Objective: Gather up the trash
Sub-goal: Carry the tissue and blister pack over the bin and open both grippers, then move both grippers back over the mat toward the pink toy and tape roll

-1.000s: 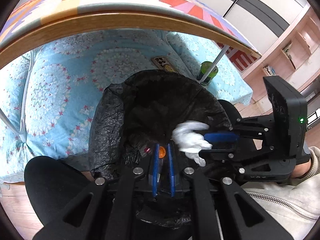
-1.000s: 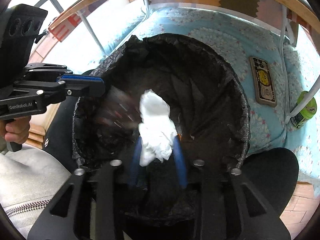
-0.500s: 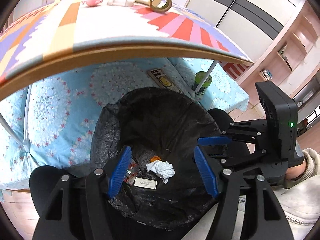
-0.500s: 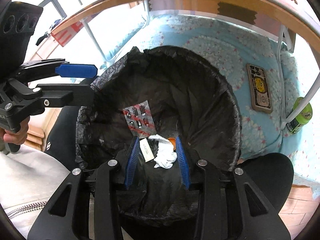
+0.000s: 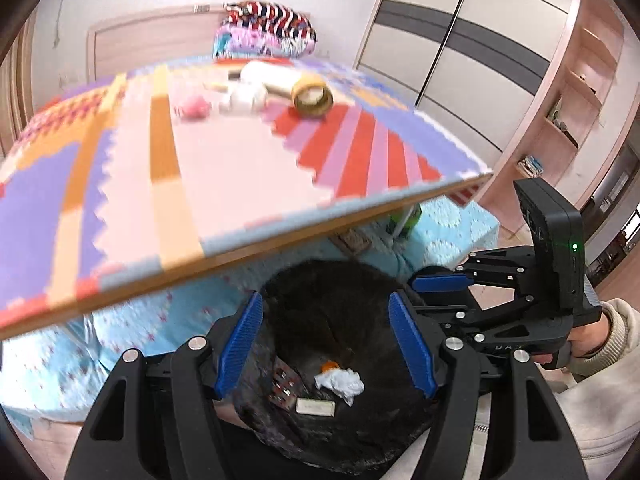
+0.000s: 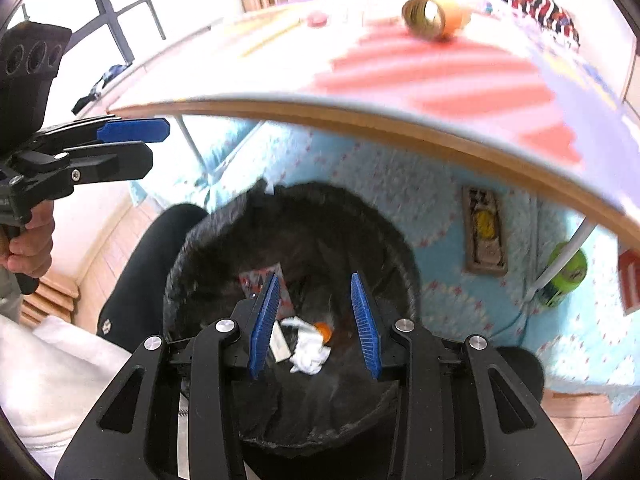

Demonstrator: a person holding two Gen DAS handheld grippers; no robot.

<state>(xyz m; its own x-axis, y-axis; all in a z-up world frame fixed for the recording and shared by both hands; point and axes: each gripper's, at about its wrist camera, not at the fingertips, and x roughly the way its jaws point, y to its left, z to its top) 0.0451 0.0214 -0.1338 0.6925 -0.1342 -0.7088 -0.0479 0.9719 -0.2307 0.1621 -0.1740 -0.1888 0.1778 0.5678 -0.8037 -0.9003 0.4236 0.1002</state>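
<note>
Right tool (image 6: 316, 324) spread wide, empty, above black-lined trash bin (image 6: 404, 264). Bin bottom holds crumpled white tissue (image 6: 308, 354), orange bottle cap (image 6: 323, 330), small white packet (image 6: 279, 344), and blister pack (image 6: 256, 280). Left tool (image 6: 132, 148) at upper left, clear of bin. Tape roll (image 6: 424, 16) on counter (image 6: 360, 116).

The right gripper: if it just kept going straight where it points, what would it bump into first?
Most likely the crumpled white tissue lying in the black bin bag. The right gripper, jaws open, points down into the bag, and the tissue sits between them. Depth is hard to judge.
</note>
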